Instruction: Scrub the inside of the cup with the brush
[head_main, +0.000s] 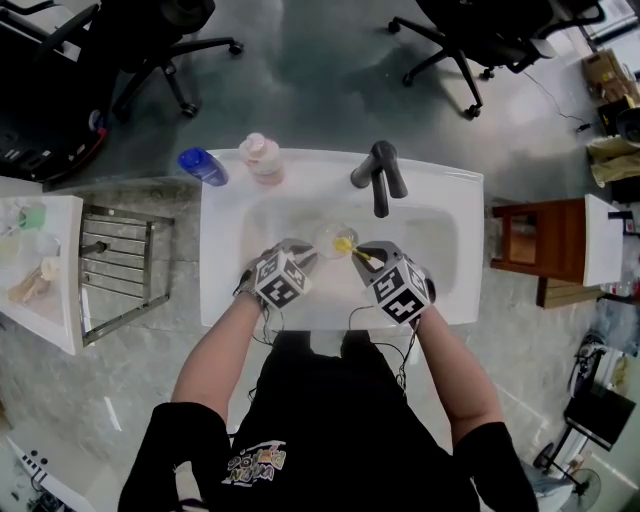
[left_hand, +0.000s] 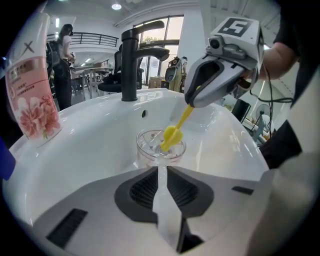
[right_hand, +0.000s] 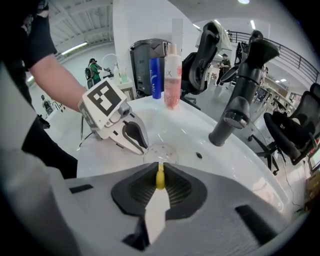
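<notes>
Left gripper (left_hand: 161, 169): jaws drawn nearly together, seemingly pinching the near wall of the clear cup (left_hand: 150, 149); the glass makes contact hard to confirm.
Right gripper (right_hand: 159, 171): clamped on the yellow brush (left_hand: 172, 135) handle.
Around: black faucet (head_main: 380, 175) rises just behind the cup; pink bottle (head_main: 262, 157) and blue bottle (head_main: 203, 166) stand on the sink (head_main: 225, 290) ledge, well apart from it.
In the way: right gripper leans over the cup from the right.
Cup: upright in the basin, at the left gripper's tips, between both grippers.
Brush: slants down, head inside the cup's mouth.
</notes>
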